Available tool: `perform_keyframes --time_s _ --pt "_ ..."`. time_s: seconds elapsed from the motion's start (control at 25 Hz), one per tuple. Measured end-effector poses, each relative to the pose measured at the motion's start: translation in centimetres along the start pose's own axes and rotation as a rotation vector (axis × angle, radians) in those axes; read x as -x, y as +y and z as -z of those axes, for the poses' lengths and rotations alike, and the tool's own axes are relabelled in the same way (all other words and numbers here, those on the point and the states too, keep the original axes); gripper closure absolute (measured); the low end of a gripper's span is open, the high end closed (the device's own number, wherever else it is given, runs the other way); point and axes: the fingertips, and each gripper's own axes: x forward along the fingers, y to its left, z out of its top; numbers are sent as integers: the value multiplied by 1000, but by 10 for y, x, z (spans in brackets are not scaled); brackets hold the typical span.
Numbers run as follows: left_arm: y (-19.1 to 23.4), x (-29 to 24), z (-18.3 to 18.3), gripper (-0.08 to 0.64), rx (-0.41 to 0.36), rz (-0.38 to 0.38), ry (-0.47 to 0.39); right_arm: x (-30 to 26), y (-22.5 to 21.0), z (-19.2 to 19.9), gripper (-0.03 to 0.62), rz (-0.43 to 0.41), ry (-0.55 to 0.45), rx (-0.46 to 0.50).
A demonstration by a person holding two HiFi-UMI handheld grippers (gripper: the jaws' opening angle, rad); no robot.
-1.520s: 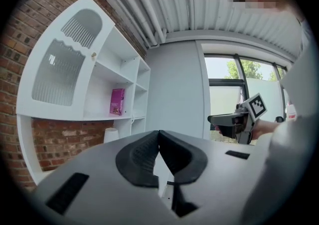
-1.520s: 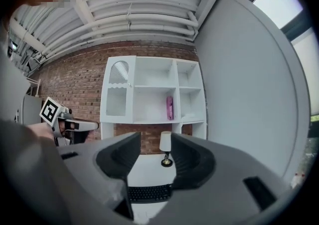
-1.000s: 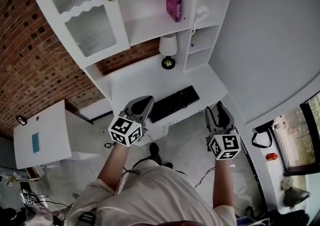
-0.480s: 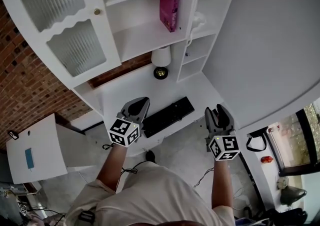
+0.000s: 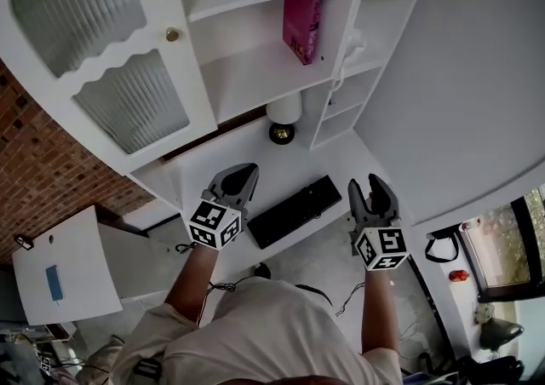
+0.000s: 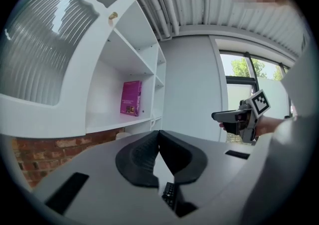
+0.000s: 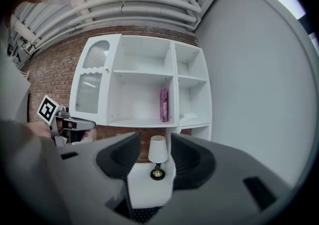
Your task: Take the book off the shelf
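A pink book (image 5: 302,28) stands upright on the middle shelf of the white wall unit, against the right divider; it also shows in the left gripper view (image 6: 131,98) and the right gripper view (image 7: 163,104). My left gripper (image 5: 247,172) hovers over the desk, far below the book, its jaws shut with nothing between them (image 6: 158,134). My right gripper (image 5: 371,183) is level with it to the right, jaws open and empty (image 7: 155,138), pointing towards the shelves. Both are well short of the book.
A small lamp (image 5: 283,115) stands on the white desk (image 5: 213,158) under the shelf, with a black keyboard (image 5: 294,210) nearer me. A cabinet door with ribbed glass (image 5: 128,94) stands at the left. A white object (image 5: 353,38) lies in the narrow right compartment. A grey wall bounds the right.
The shelf unit and book have grown larger and shifted right in the head view. Both grippers hold nearly the same places in it, with their jaws unchanged.
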Motion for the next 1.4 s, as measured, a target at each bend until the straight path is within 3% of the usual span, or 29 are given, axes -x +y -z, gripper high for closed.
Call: perform_keyframes --time_s 0.36,0.72,1.4 --pt "23 1 7 566 15 -16 4 -33 15 -6 417 -27 -4 6" --pt "38 -8 2 566 22 -93 -5 -84 8 -9 416 -103 -6 -10" --pt "41 -35 -23 566 43 -225 -48 -185 -19 -75 416 -218 -88 32"
